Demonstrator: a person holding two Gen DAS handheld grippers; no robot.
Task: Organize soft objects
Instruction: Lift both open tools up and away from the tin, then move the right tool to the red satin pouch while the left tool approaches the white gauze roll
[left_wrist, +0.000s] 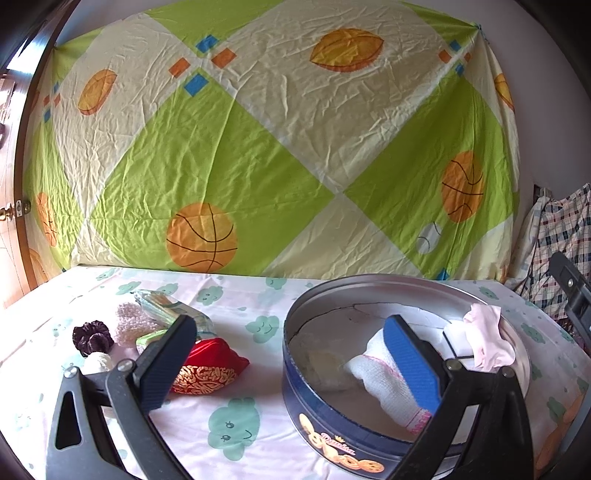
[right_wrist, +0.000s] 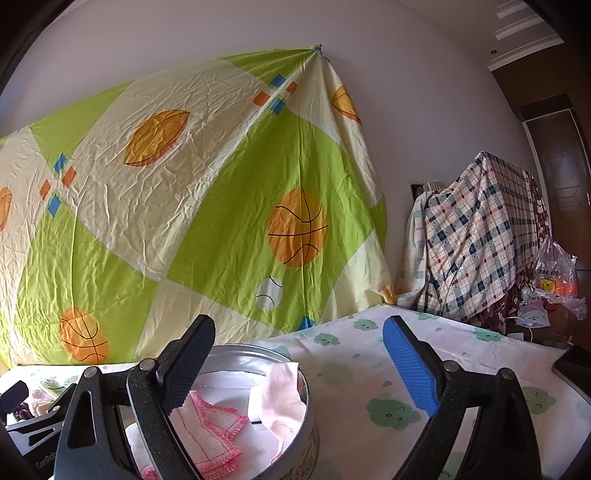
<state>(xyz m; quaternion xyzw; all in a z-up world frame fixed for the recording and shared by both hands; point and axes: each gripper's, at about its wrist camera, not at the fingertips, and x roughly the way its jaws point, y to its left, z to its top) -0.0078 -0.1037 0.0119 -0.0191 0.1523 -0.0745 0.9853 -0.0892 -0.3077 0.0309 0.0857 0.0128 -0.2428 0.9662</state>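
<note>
Your round tin: glossy printed metal outside, dull silver wall inside | white cloth: coarse weave, pink stitched edge | pink garment: soft matt fabric on your tin's rim | red pouch: shiny satin, gold embroidery | worktop cover: smooth printed cotton | backdrop sheet: creased cotton

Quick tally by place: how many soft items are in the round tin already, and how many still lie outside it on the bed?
In the round blue cookie tin: 2, the white pink-edged cloth and the pale pink cloth on the rim.
Outside: 4, the red embroidered pouch, dark purple scrunchie, pink fuzzy piece, green packet.
Total: 6.
</note>
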